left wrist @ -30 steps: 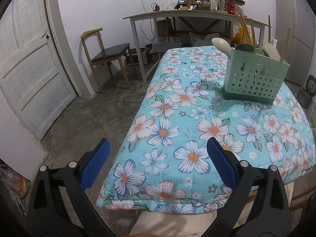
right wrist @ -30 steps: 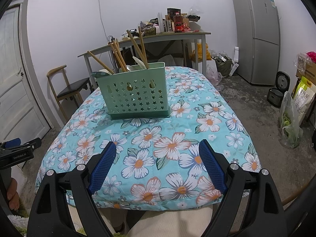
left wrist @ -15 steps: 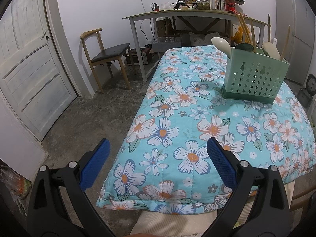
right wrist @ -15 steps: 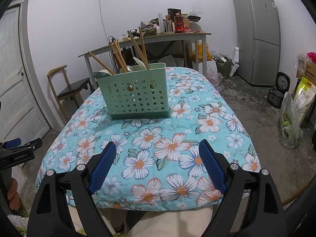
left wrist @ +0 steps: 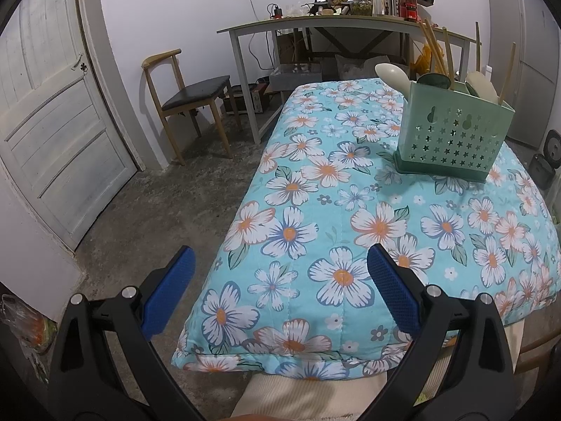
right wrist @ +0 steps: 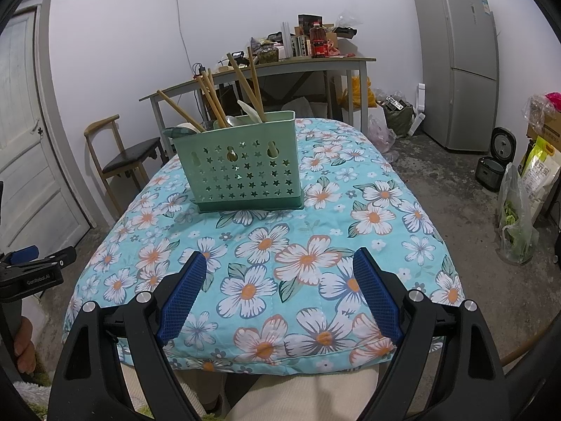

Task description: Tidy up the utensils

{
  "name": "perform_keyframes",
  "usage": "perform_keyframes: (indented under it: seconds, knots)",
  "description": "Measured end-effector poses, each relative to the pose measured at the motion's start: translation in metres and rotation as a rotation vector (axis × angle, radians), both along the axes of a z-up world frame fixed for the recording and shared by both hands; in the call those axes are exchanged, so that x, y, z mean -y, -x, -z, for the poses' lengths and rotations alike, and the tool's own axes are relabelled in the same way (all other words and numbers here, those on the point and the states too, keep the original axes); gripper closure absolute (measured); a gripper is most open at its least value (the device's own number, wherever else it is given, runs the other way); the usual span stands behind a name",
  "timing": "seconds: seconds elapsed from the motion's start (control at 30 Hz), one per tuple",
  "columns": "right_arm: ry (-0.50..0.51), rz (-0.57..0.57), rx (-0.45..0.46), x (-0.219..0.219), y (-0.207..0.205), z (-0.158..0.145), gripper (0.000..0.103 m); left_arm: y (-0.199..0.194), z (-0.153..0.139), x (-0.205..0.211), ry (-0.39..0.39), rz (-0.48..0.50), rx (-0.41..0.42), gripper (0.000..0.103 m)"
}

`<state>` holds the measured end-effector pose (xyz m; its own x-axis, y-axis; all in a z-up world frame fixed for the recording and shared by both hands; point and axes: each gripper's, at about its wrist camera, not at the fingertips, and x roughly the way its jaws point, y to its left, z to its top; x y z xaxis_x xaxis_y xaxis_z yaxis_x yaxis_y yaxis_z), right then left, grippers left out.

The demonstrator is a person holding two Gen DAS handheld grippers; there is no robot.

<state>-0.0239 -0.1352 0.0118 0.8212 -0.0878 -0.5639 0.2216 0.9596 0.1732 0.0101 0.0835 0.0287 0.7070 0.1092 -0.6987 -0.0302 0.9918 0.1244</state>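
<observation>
Right wrist view: green utensil caddy [right wrist: 242, 168] upright on the floral-covered table [right wrist: 385, 217], chopsticks [right wrist: 210, 100] and spoons standing inside. Right gripper [right wrist: 277, 291] hovers at the near edge, jaws spread wide, empty (left gripper [left wrist: 280, 287] likewise agape, gripping nothing).
</observation>
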Motion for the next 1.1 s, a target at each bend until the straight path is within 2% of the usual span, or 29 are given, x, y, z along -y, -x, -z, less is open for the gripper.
perform_keyframes:
  seconds: [1.1]
  knots:
    - [-0.001, -0.002, -0.001, -0.0004, -0.0002, -0.0004, 0.020, 0.0000, 0.0005, 0.0020, -0.005, 0.001, -0.003, 0.008]
